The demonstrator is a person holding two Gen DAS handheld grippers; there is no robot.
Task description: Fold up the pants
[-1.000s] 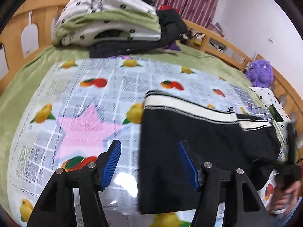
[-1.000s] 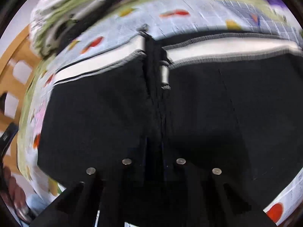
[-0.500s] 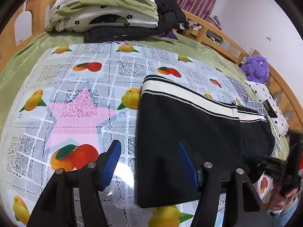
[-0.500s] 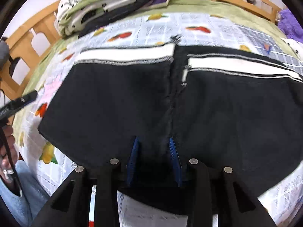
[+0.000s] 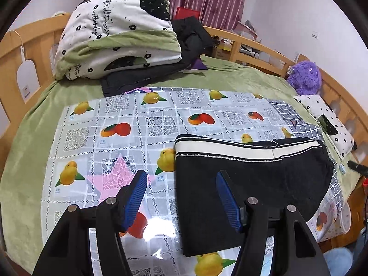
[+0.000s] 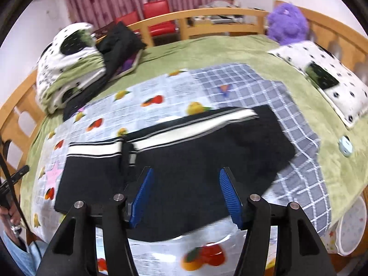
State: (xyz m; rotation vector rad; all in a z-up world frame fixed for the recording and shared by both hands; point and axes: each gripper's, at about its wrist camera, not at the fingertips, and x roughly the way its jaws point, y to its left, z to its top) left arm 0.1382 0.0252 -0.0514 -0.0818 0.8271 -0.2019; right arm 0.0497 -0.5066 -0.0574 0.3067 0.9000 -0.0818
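Pants [image 6: 174,161] lay flat, long axis left-right, under the right gripper [image 6: 185,193], jaws opening and empty; left gripper [image 5: 181,201], spread and empty, probably straddled their left edge.

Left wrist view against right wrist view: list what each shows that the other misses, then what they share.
Only the left wrist view: the pink star on the fruit cloth, and the left gripper, open above the cloth.

Only the right wrist view: red chairs, a round blue item, a white tub, and the right gripper, opening, nothing between its jaws.

Both: black pants, folded quilt, purple plush, spotted pillow.
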